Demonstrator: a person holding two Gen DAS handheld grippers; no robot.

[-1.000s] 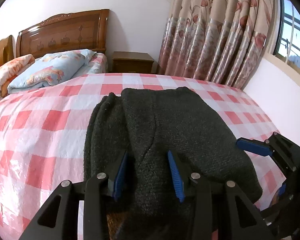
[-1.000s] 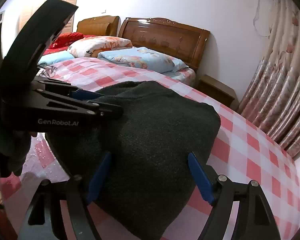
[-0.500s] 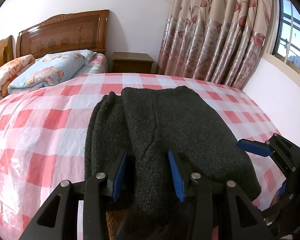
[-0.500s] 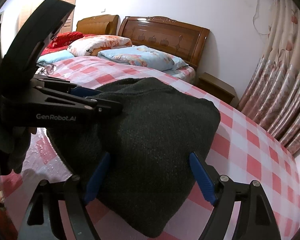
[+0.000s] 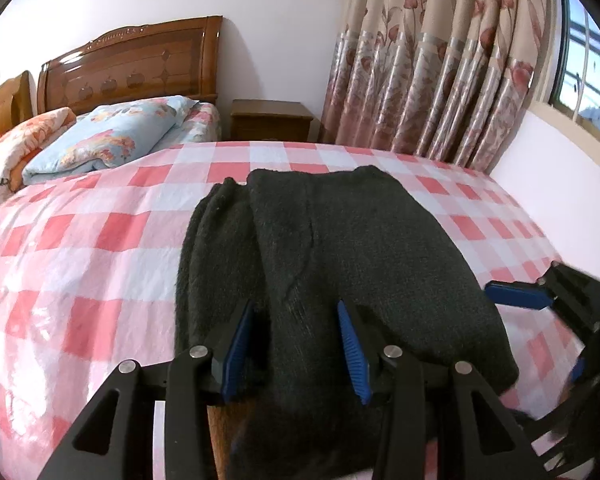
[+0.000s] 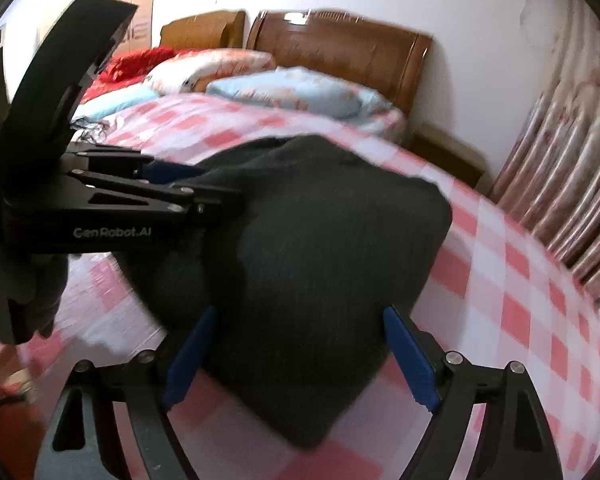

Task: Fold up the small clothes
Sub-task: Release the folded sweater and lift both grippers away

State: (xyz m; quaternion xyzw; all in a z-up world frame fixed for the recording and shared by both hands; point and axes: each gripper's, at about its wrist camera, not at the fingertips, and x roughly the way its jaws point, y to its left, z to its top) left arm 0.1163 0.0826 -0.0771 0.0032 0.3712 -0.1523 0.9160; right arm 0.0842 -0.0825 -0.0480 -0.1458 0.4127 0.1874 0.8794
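Little has shifted since a second ago: from my left claw the sweater (image 5: pixel 340 264) lies just as it did, while my right claw's view has swung a bit and gone blurry, the dark knit now bulking taller before it.

That sweater is a thick charcoal knit, fuzzy at the edges with fine ribbing across the top. It sits folded in a rounded, lumpy block on the bed (image 5: pixel 80 248), near the foot edge closest to me. One rolled side bulges along its left in the left view, and a soft crease runs down the middle.

My left claw (image 5: pixel 296 344) is partway closed, its ridged blue pads on either side of a bunched fold of the near hem; the knit fills the gap and the pads seem to press on it. My right claw (image 6: pixel 300 356) stands wide, its smooth blue pads flanking the sweater's near corner; whether they touch it I cannot tell.

A glossy cloth with pink and white checks covers the bed. At the head lie plump floral quilts (image 5: pixel 104 136), pale blue and peach, against a carved, polished wooden headboard (image 5: pixel 128 68). A boxy brown nightstand (image 5: pixel 272 120) stands beside pleated, flowered curtains (image 5: pixel 428 60).
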